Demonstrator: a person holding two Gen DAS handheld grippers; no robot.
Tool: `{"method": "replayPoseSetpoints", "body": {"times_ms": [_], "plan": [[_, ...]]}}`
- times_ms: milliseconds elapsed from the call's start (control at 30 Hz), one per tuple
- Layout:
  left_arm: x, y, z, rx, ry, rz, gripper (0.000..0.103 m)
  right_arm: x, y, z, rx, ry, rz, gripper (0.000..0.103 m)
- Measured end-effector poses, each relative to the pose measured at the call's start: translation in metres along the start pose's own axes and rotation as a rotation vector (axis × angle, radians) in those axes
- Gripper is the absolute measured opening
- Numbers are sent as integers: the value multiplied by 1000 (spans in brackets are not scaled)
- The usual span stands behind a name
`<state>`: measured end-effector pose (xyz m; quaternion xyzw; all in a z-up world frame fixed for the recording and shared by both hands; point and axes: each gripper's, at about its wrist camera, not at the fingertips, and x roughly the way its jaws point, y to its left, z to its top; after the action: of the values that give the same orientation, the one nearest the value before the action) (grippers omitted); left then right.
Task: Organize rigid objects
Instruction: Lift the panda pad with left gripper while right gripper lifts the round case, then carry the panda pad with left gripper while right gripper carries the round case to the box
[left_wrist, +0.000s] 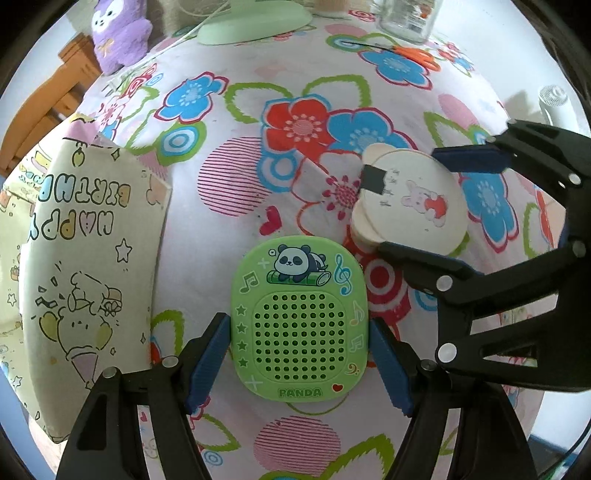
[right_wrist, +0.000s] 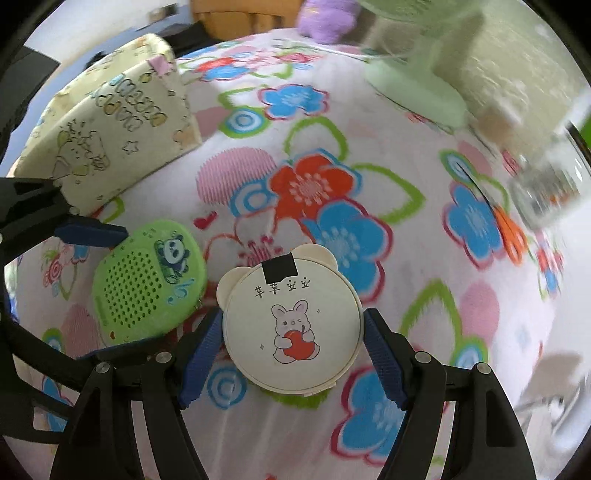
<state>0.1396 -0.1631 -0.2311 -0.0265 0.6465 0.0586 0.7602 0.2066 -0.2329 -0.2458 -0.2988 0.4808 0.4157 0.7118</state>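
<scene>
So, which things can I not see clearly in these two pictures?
- Glass jar: right wrist view, smeared by motion blur; in the left wrist view its top is cut by the edge.
- Purple plush toy: head cut by the edge in both views.
- Birthday box: inside hidden by its own wall.

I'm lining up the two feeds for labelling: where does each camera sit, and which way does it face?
Left wrist: on the left gripper, looking down on the green panda speaker between its jaws; the right gripper shows at right.
Right wrist: on the right gripper, tilted down at the round bunny case between its jaws; the left gripper's finger shows at left.
Shared: both items, the birthday box, the floral cloth.
</scene>
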Motion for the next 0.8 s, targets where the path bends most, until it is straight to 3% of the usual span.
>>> {"method": "replayPoseSetpoints", "body": {"times_ms": [233, 800], "plan": [[-1, -14, -13, 61, -11, 3, 77, -15, 4, -24, 146, 10, -81, 76], [-34, -14, -16, 221, -59, -33, 77, -51, 16, -52, 522, -34, -161, 76]]}}
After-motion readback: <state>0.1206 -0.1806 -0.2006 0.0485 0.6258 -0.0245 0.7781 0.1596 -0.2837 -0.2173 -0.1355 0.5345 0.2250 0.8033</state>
